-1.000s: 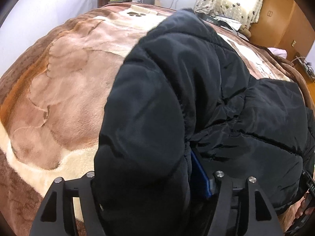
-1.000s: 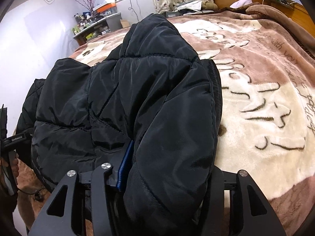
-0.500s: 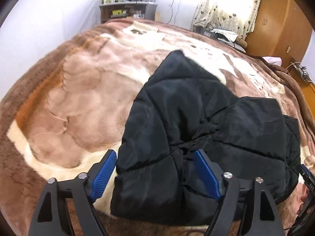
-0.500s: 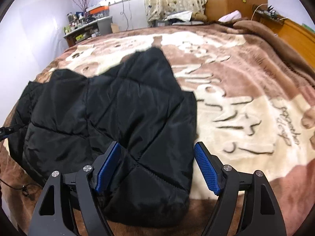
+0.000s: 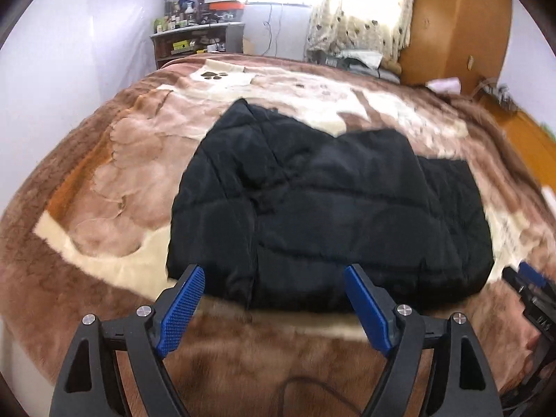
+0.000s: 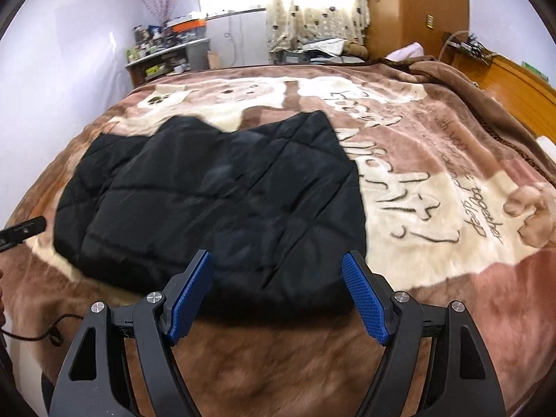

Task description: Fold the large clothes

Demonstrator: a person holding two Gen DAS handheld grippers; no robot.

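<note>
A black quilted puffer jacket [image 5: 330, 215] lies folded in a flat rectangle on the brown and cream blanket [image 5: 114, 180]; it also shows in the right wrist view [image 6: 222, 215]. My left gripper [image 5: 274, 299] is open and empty, held back from the jacket's near edge. My right gripper [image 6: 278, 295] is open and empty too, just short of the jacket's near right corner. The right gripper's tip shows at the far right of the left wrist view [image 5: 531, 288], and the left gripper's tip at the far left of the right wrist view [image 6: 21, 231].
The blanket [image 6: 434, 208] covers a wide bed. A cluttered shelf [image 5: 194, 40] and a curtained window [image 5: 361, 10] stand behind the bed. A wooden wardrobe [image 6: 420, 7] is at the back right. A black cable [image 6: 41, 333] hangs at the bed's near left edge.
Both grippers let go of the jacket's folded-over part, opened and drew back and up. The jacket now lies flat on the blanket.
</note>
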